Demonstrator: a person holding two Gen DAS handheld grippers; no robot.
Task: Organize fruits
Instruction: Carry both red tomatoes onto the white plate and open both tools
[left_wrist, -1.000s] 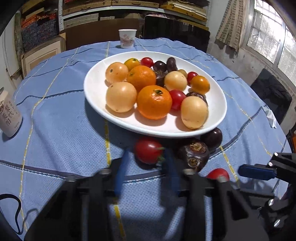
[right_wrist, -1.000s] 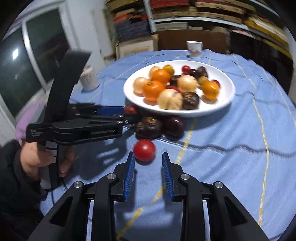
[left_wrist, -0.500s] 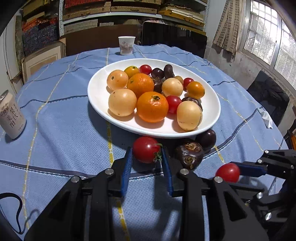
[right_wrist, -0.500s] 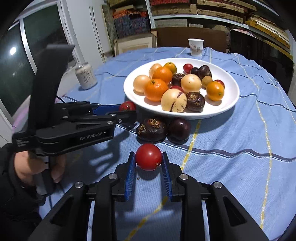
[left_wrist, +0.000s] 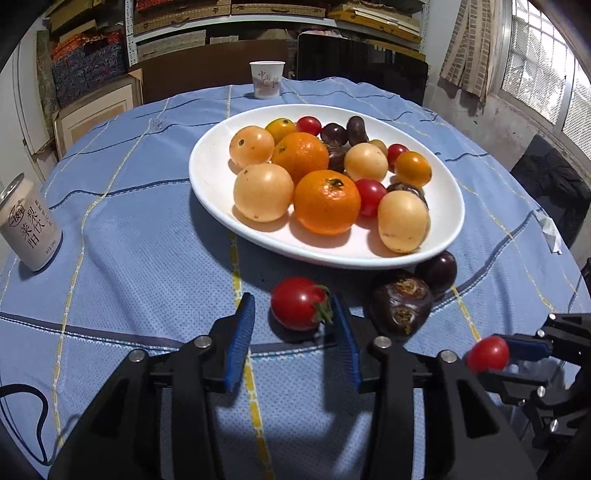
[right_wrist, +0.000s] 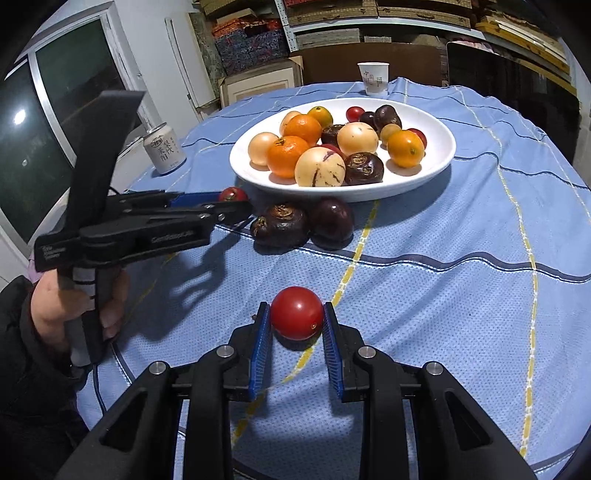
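left wrist view: the left gripper (left_wrist: 293, 326) has its blue-padded jaws apart, straddling a red cherry tomato with a green stem (left_wrist: 298, 302) that sits on the blue checked tablecloth (left_wrist: 140, 258). the right-hand pad looks to be against the stem side while a gap remains on the other, so nothing is clamped yet. just beyond lies the white oval plate (left_wrist: 210, 173) heaped with oranges, pale yellow fruits, small tomatoes and dark fruits. a wrinkled dark brown fruit (left_wrist: 402, 303) and a smooth dark purple fruit (left_wrist: 436, 266) rest on the cloth against the plate's near rim. a pale drink can (left_wrist: 27, 225) stands well to the left, a white paper cup (left_wrist: 266, 79) behind the plate.

right wrist view: the right gripper (right_wrist: 297, 334) has its jaws drawn in on a second, stemless red cherry tomato (right_wrist: 296, 313), both pads touching its sides; it seems gripped, low over the cloth or resting on it. the left gripper's tool stretches across the left side, with the person's hand (right_wrist: 74, 306) on its handle.

risks, as i judge them: the round, slick tomatoes could squirt out forwards if the pads close off-centre, rolling into the dark fruits or off the table. squeezing too hard could split the skin. the stemmed tomato, pushed from one side only, may roll away before both pads meet.
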